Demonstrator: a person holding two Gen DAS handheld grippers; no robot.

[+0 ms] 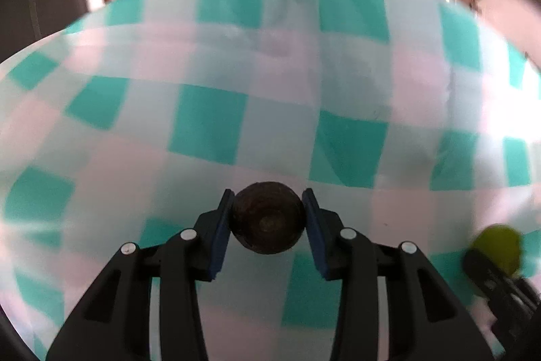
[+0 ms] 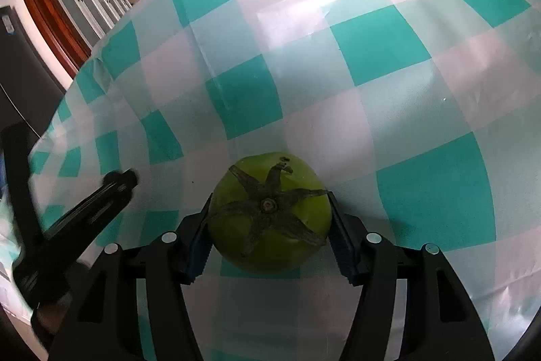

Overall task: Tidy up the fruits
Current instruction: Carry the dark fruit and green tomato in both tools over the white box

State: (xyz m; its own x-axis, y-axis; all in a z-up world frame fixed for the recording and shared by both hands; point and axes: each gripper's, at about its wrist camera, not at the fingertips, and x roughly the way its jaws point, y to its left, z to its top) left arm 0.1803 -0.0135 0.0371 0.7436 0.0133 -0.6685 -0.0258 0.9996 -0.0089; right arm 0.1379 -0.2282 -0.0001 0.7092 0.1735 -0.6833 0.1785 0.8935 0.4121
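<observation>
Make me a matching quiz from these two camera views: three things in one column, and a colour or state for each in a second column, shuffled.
Things:
1. left tool
2. right tool
3. tablecloth

Descriptions:
A. teal and white checks
B. shut on the dark brown fruit
C. shut on the green fruit with a dried star-shaped stem

Pairs: 1-B, 2-C, 3-A
</observation>
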